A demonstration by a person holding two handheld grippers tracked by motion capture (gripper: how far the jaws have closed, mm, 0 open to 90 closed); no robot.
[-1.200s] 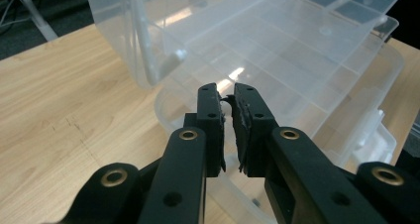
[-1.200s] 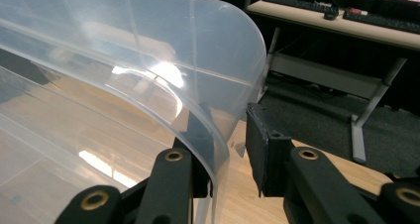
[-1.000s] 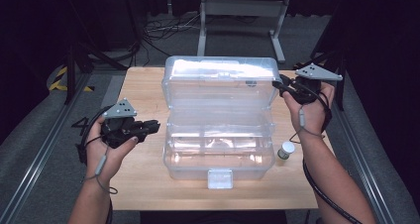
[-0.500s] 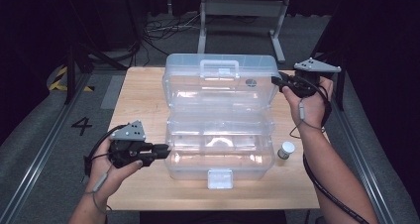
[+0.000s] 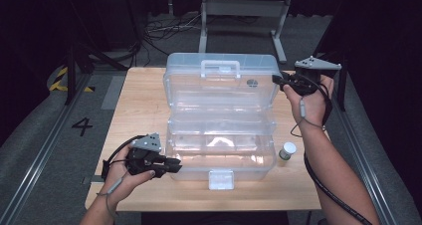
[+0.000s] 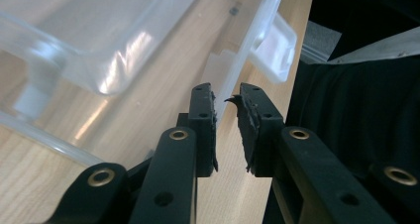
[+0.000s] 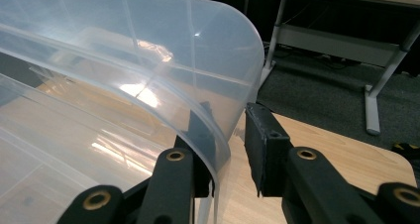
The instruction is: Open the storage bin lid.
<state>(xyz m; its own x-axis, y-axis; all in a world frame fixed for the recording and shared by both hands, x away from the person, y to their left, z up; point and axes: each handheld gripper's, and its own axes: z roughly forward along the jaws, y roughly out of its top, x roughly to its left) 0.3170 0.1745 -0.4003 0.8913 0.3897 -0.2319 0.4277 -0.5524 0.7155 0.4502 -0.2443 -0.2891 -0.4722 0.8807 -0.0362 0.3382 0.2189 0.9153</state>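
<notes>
Light wooden desk (image 5: 139, 105) on grey carpeted floor (image 5: 45, 145); dark room behind, grey metal frame (image 5: 239, 11) and cables beyond far edge. Large clear plastic storage box (image 5: 221, 150) mid-desk, lid (image 5: 221, 88) raised upright, white front latch (image 5: 221, 179) toward person. Small white-capped bottle (image 5: 287, 151) just beside box's right end. Left gripper (image 6: 227, 127) at box's front-left corner, jaws just been opening, slightly spread with box's thin front rim between, not pressed. Right gripper (image 7: 233, 144) pinching lid's right edge.
</notes>
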